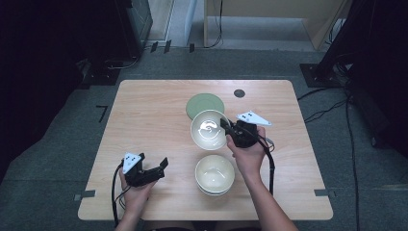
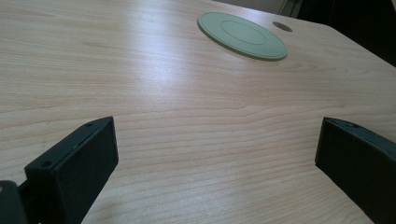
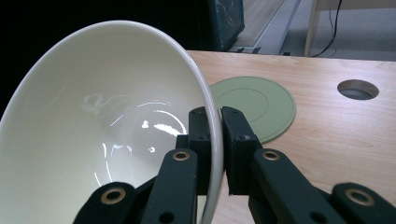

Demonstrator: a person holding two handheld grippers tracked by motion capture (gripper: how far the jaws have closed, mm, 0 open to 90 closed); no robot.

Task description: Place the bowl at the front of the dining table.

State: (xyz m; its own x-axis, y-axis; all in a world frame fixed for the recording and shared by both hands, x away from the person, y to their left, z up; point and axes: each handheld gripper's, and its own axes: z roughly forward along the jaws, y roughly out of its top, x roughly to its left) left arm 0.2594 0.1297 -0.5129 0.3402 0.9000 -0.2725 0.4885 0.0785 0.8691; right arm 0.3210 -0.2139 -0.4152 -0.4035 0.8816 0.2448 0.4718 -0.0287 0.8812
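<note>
Bowl (image 1: 208, 129), pinched by its rim in the right gripper (image 1: 230, 130), hangs above the table (image 1: 144, 120) between the green plate (image 1: 205, 106) and the stacked bowls (image 1: 214, 174). Likely mid-carry; next, lower it level onto the plate. Left gripper (image 1: 159, 169) rests wide open, empty.

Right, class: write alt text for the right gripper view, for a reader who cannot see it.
The right gripper pinches the rim of a glossy white bowl, held off a wooden table. Behind lies a flat green plate, with a round hole in the tabletop beyond.
</note>
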